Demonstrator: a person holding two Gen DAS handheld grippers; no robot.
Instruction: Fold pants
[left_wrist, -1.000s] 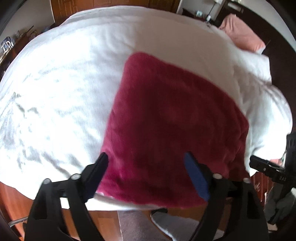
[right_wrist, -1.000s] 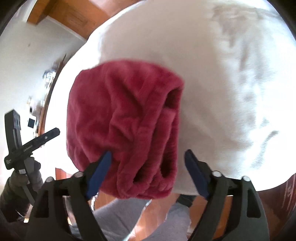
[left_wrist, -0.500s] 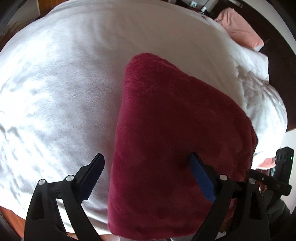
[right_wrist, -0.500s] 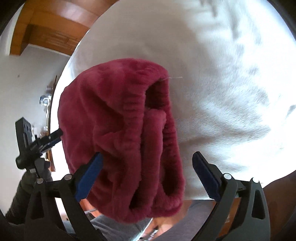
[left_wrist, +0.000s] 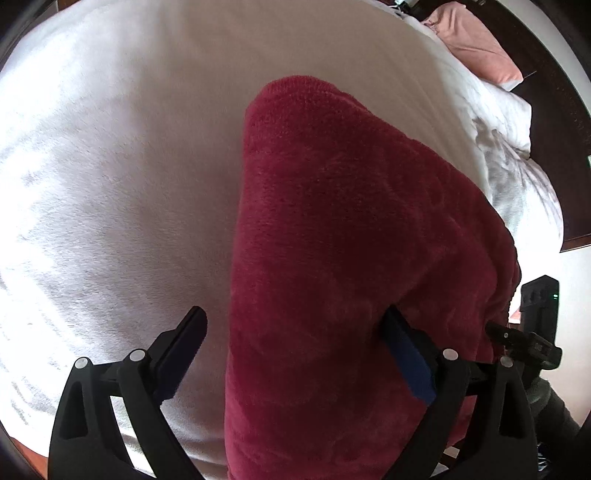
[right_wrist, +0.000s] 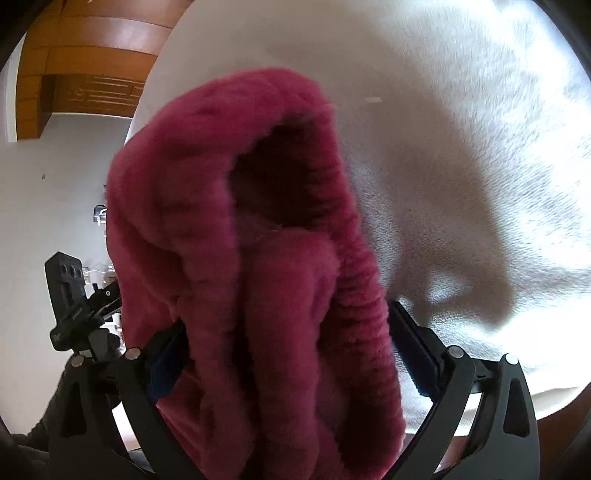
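Observation:
The folded dark red fleece pants (left_wrist: 351, 240) lie on the white bed (left_wrist: 110, 184). In the left wrist view, my left gripper (left_wrist: 295, 343) is open, its jaws wide apart around the near edge of the pants, the cloth filling the gap. In the right wrist view, the pants' layered, ribbed end (right_wrist: 258, 277) bulges up between the wide jaws of my right gripper (right_wrist: 284, 339), which is also open. The right gripper shows at the right edge of the left wrist view (left_wrist: 532, 332), and the left one at the left edge of the right wrist view (right_wrist: 74, 295).
A pink pillow (left_wrist: 476, 40) and a rumpled white duvet (left_wrist: 509, 147) lie at the bed's far right. A dark headboard (left_wrist: 561, 92) stands behind them. Wooden panelling (right_wrist: 85, 66) and a white wall lie beyond the bed's left side.
Both grippers have moved forward and down onto the pants, so the cloth now sits between their jaws. The jaws stay wide apart.

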